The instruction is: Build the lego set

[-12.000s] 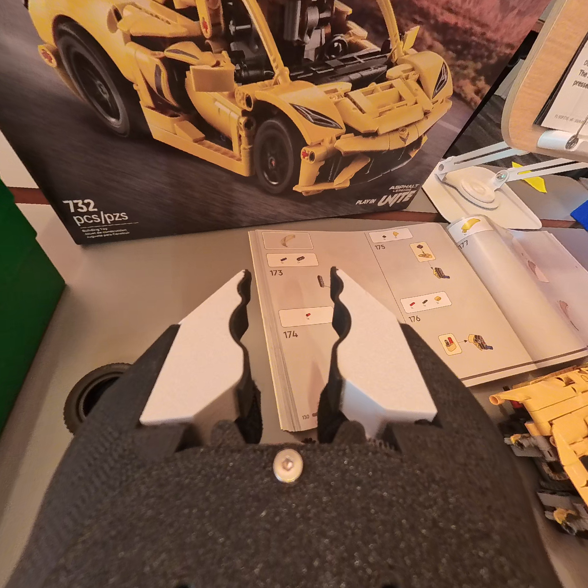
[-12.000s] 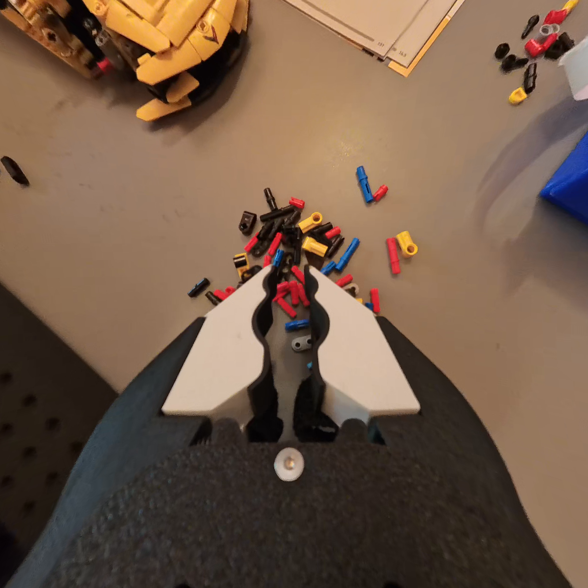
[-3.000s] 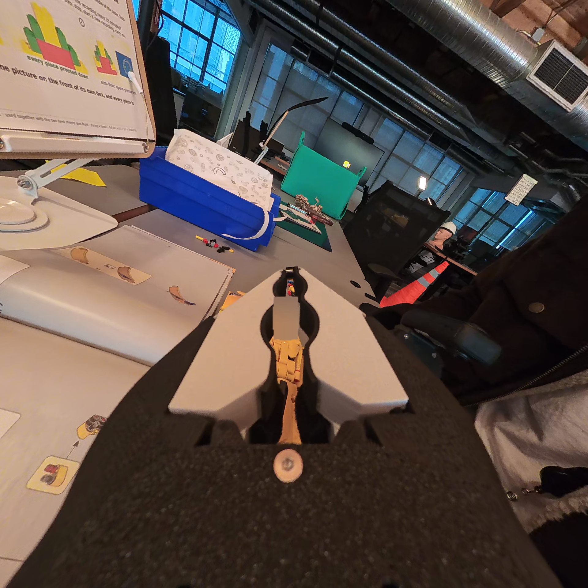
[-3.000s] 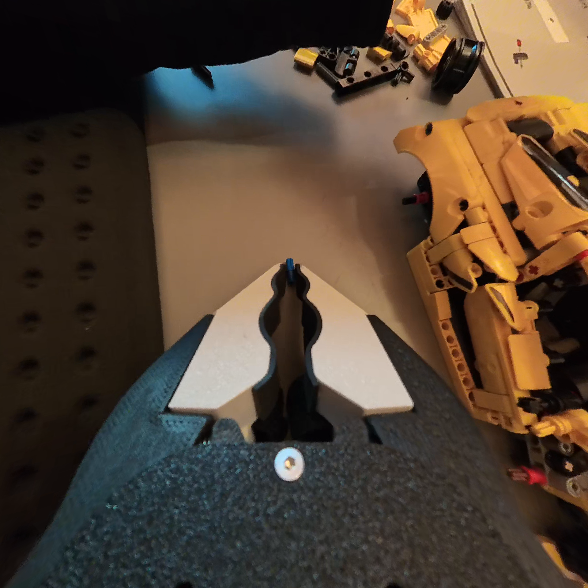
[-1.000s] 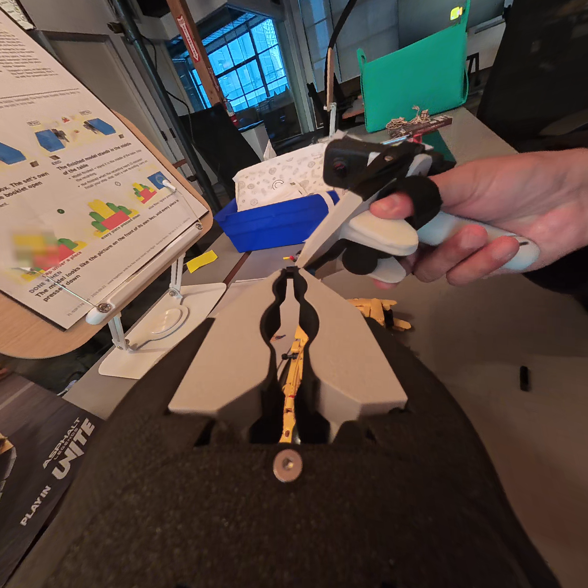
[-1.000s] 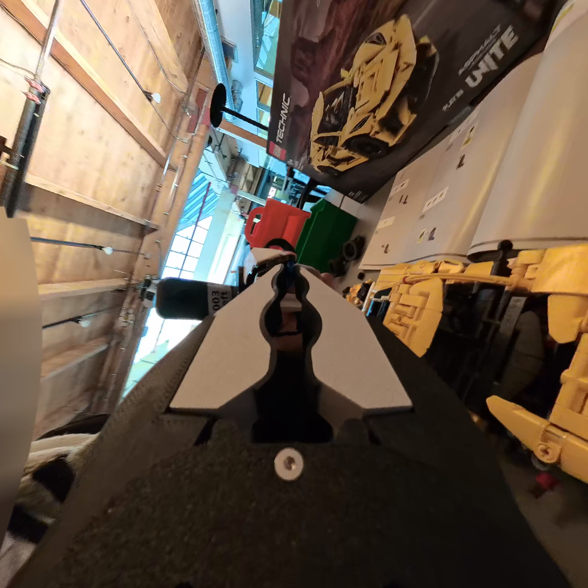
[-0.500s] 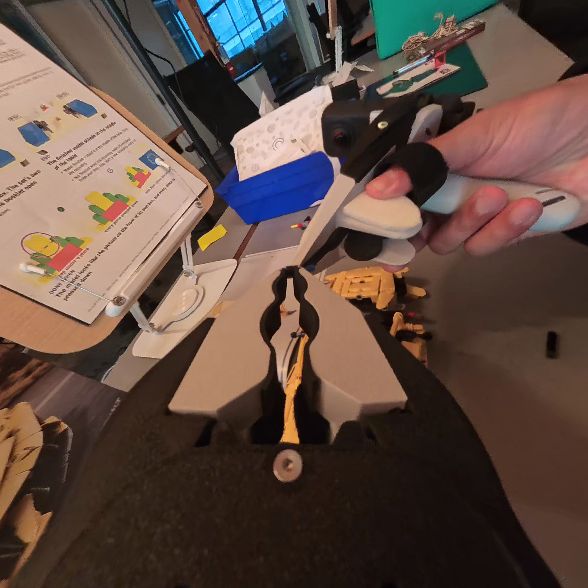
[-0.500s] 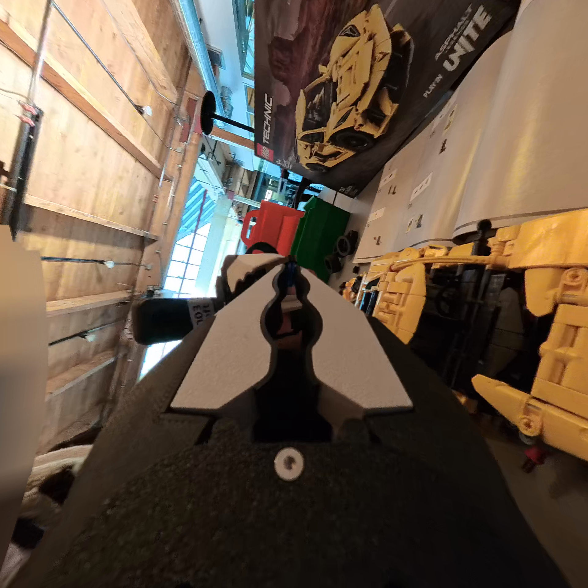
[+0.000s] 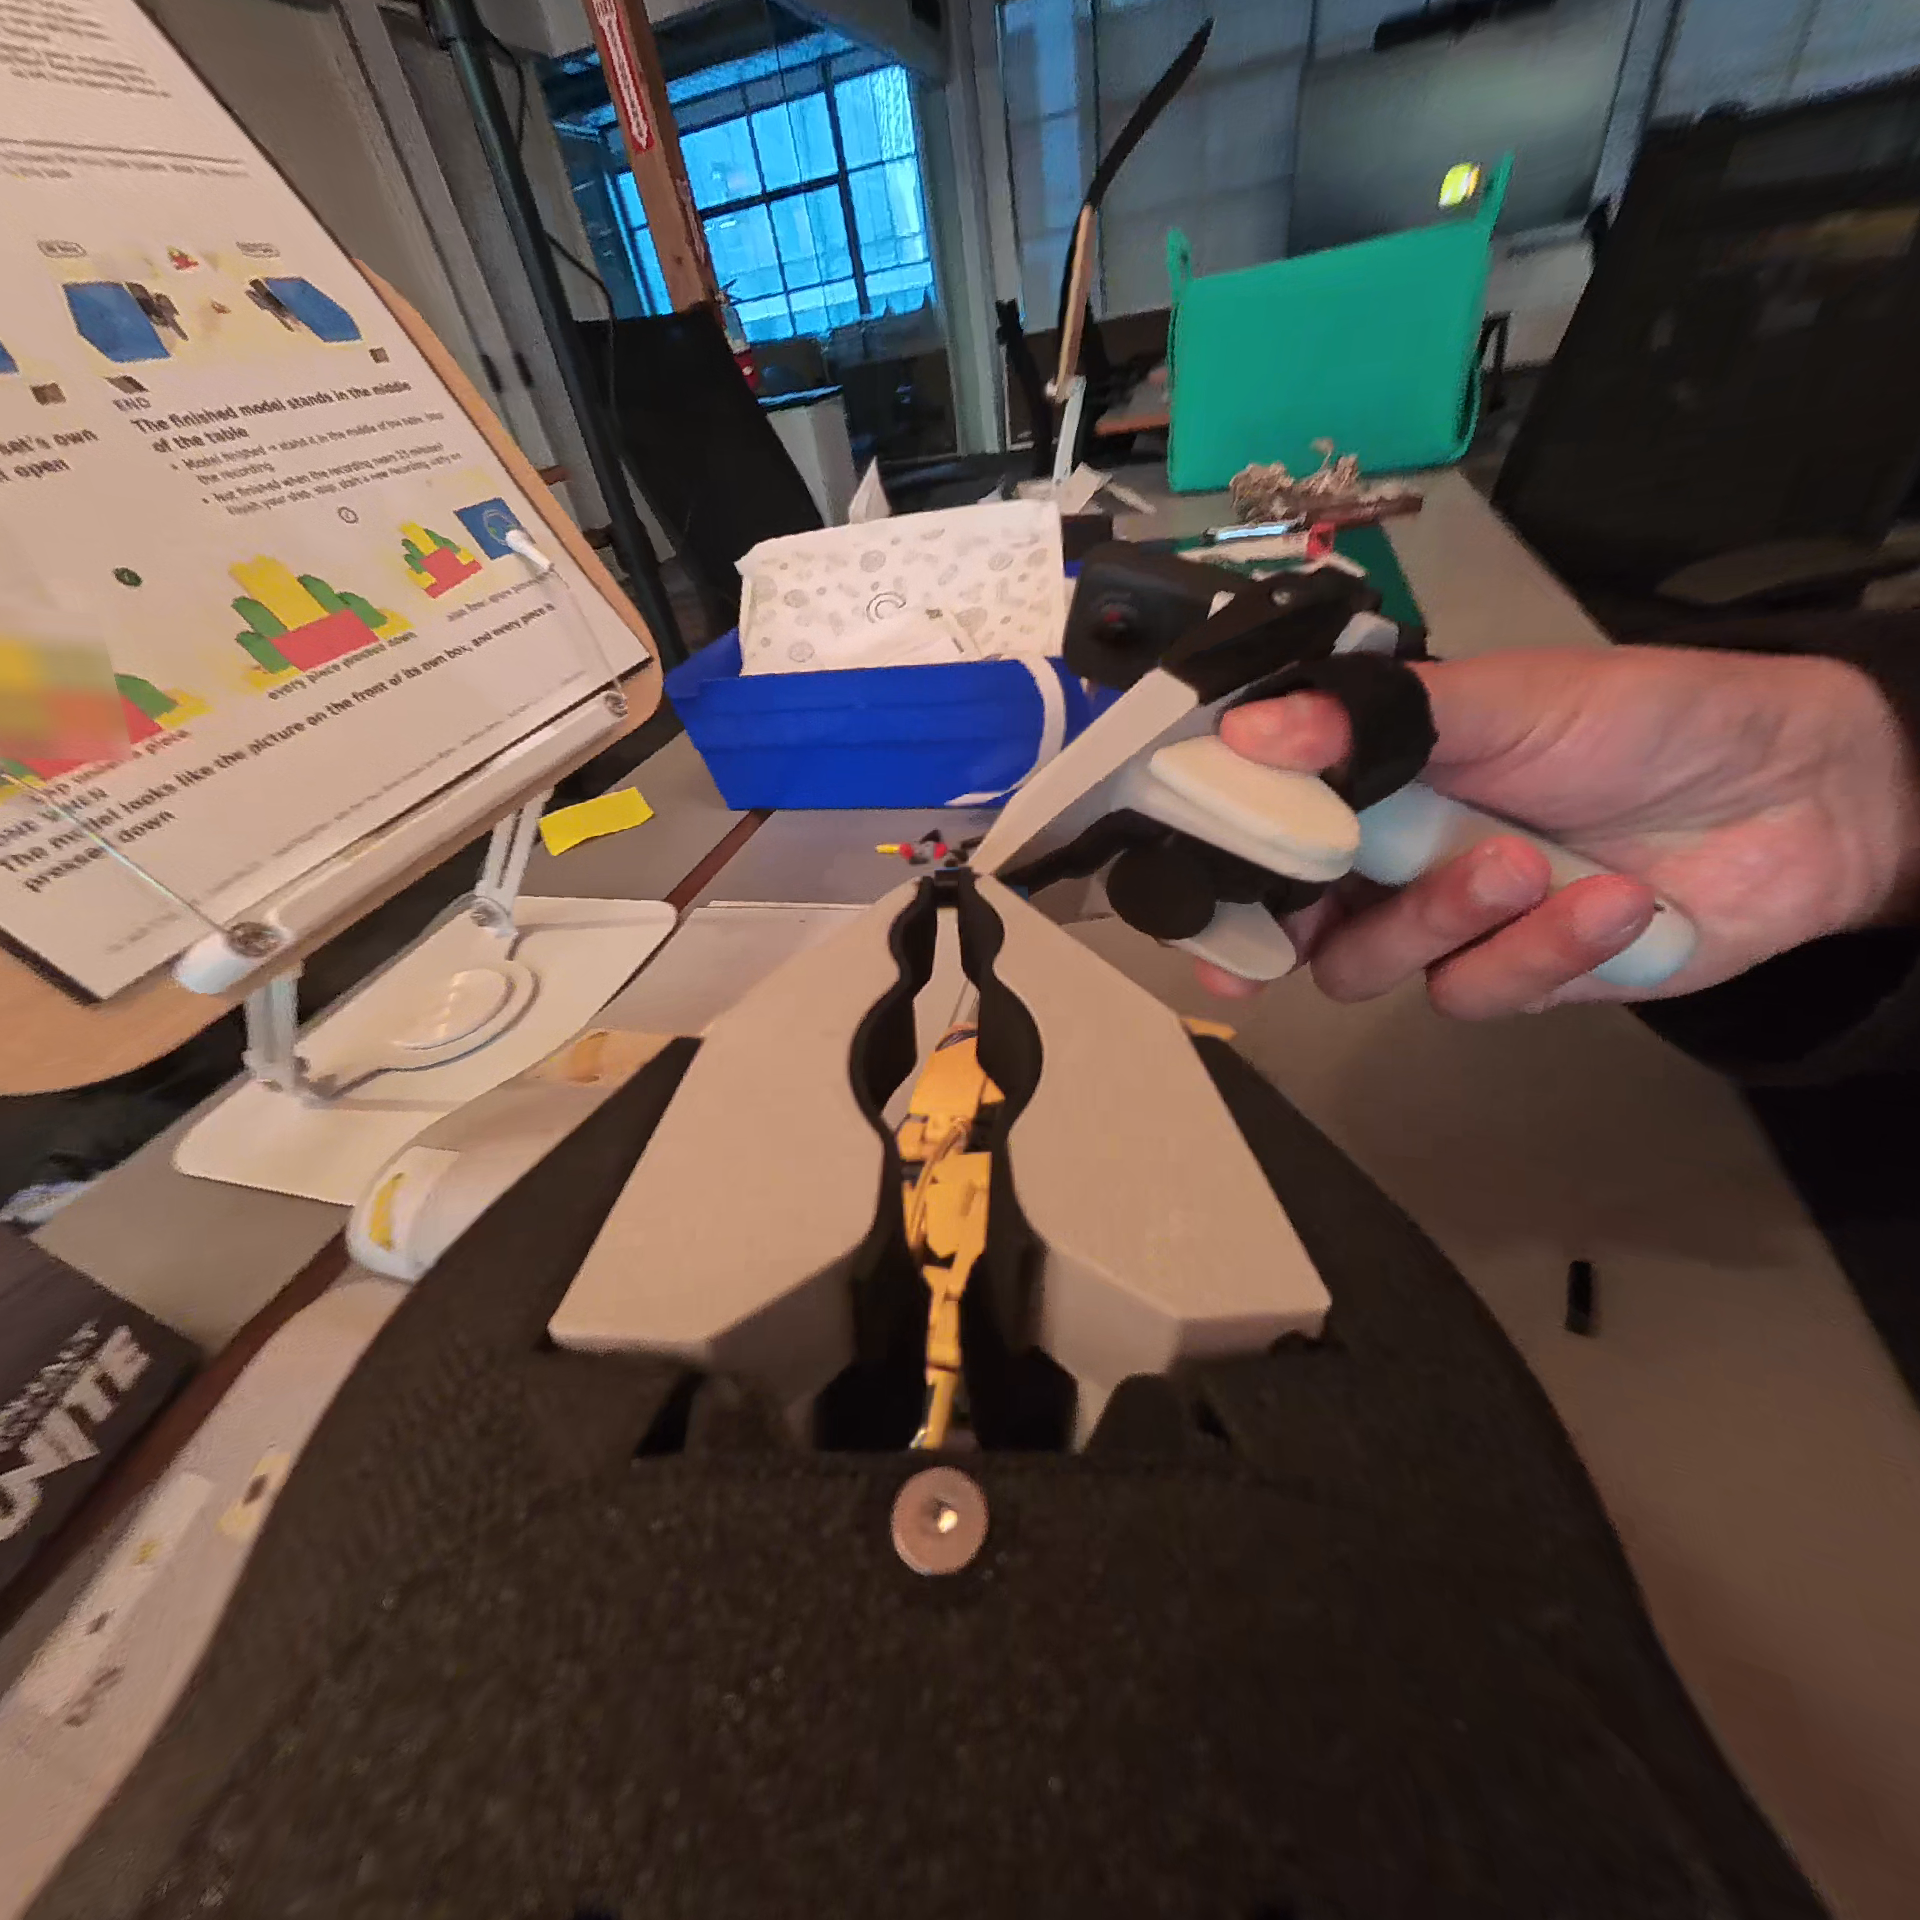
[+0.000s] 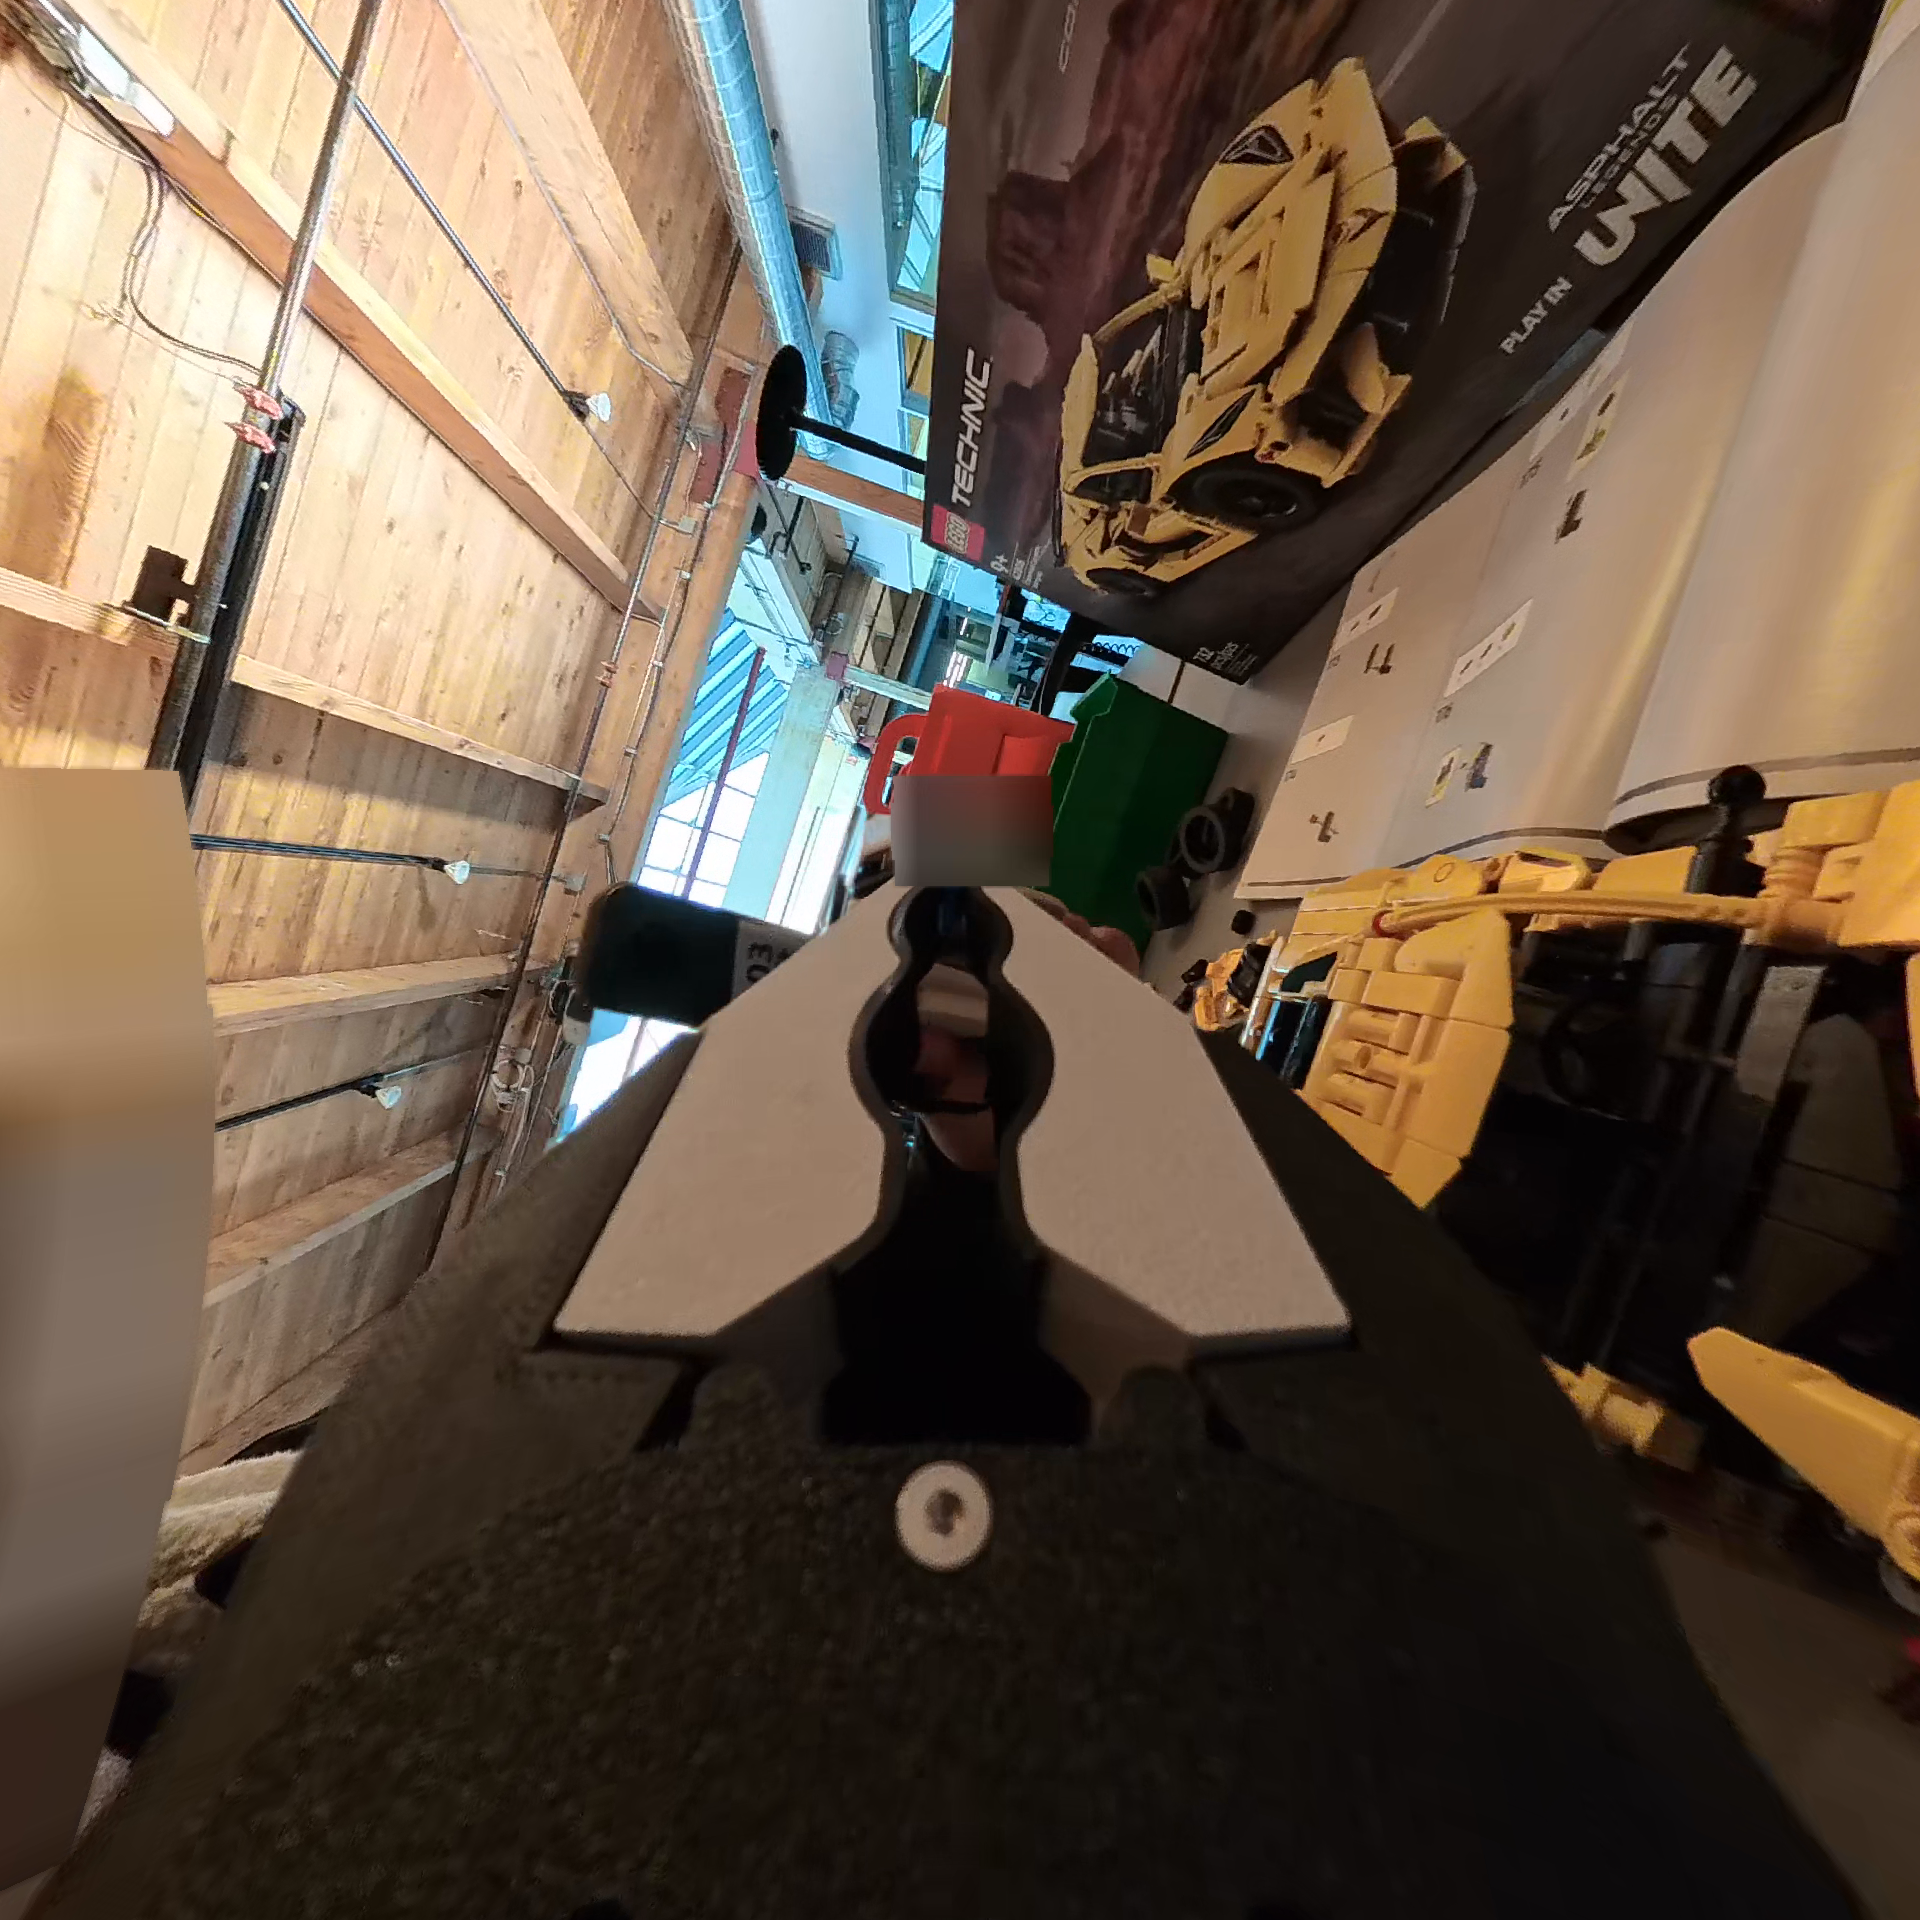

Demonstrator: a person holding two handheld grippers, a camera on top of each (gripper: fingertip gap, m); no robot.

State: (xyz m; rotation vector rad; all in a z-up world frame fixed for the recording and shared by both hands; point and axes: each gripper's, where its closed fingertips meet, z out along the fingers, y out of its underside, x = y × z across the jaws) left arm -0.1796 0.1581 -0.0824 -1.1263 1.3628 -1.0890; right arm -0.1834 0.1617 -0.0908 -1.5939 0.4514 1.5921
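Note:
My left gripper [image 9: 943, 889] is shut on a small black piece [image 9: 943, 879] at its tips, held above the table. My right gripper [image 10: 943, 906] is shut on a small blue pin [image 10: 941, 918]. A hand [image 9: 1621, 821] holds the right gripper [image 9: 987, 858], whose tip meets the left gripper's tip. The half-built yellow car [image 10: 1455, 1039] lies on the table to the right in the right wrist view. Part of it shows through the left gripper's gap [image 9: 948, 1132]. How the two pieces touch is hidden.
An instruction sheet on a stand [image 9: 260, 582], a blue bin [image 9: 862, 727] and a green bin [image 9: 1320, 364] are behind. The set box [image 10: 1351, 312], open booklet [image 10: 1455, 665], red bin [image 10: 966, 748], green bin [image 10: 1132, 769] and black tyres [image 10: 1195, 852] are near the car. A black piece [image 9: 1579, 1295] lies loose. My two grippers' fingertips are within a few centimetres of each other.
Earlier both grippers were open over the booklet and the pin pile. Now each is shut on a small piece. In the last second they stay tip to tip and shift slightly.

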